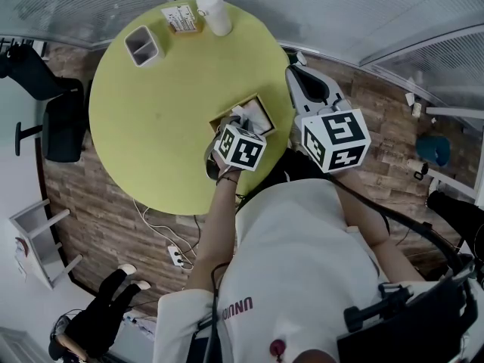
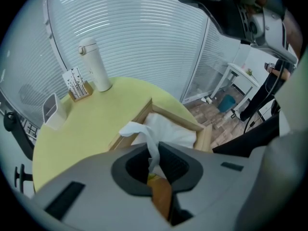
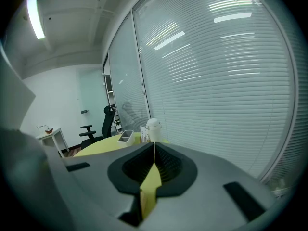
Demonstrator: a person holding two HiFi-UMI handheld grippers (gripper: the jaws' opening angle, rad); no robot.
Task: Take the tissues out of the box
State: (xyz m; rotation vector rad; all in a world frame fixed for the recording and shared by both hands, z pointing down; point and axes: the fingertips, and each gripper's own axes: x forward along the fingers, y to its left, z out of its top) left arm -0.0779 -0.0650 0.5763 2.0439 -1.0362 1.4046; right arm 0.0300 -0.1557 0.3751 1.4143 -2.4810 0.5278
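Note:
An open wooden tissue box (image 1: 257, 110) sits near the front right edge of the round yellow table (image 1: 151, 119). In the left gripper view, white tissues (image 2: 168, 129) fill the box (image 2: 166, 112), and one tissue (image 2: 144, 131) rises from it in a twisted strand. My left gripper (image 2: 154, 160) is over the box (image 1: 236, 121), with its jaws pinched on that strand. My right gripper (image 1: 308, 85) hangs to the right of the table, off its edge and raised. In the right gripper view its jaws (image 3: 154, 147) meet with nothing between them.
At the table's far side stand a white bottle (image 1: 214, 12), a card holder (image 1: 181, 19) and a grey divided holder (image 1: 144, 46). A black office chair (image 1: 53, 112) is at the left. Cables and a power strip (image 1: 175, 255) lie on the wood floor. Blinds line the glass walls.

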